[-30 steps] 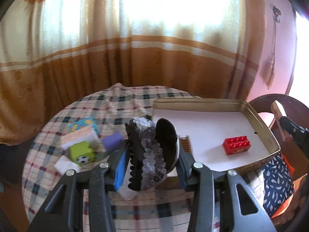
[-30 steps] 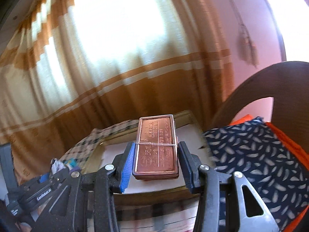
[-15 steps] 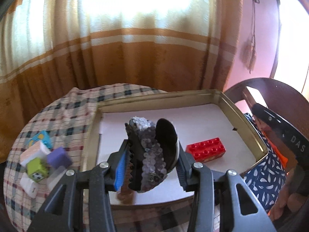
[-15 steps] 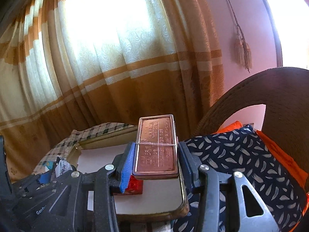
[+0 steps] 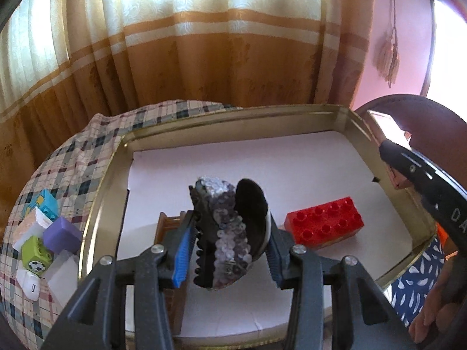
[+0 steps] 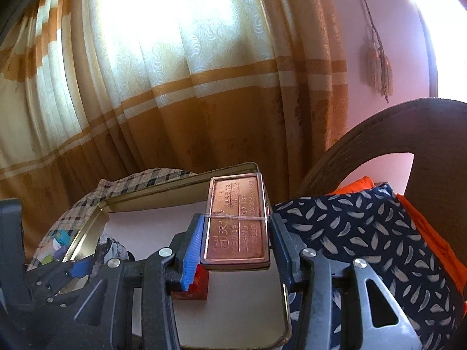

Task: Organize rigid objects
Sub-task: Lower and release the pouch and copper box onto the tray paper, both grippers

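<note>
Left wrist view: left gripper (image 5: 230, 248) clamps a sequinned hair clip (image 5: 224, 230) at centre frame over the gold tray (image 5: 96, 213); red brick (image 5: 324, 225) lower right, wooden piece (image 5: 167, 223) behind the left jaw, loose blocks (image 5: 43, 242) far left. Right wrist view alone shows the right gripper (image 6: 235, 248) gripping a copper tin (image 6: 236, 221) above the tray's right rim (image 6: 284, 297), cushion (image 6: 364, 248) beside. White floor (image 5: 262, 163) open toward the upper frame.

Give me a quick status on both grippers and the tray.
Left gripper shut on sequined hair clip, over tray. Right gripper shut on copper tin, over tray's right side. Red brick, brown piece already in tray.
</note>
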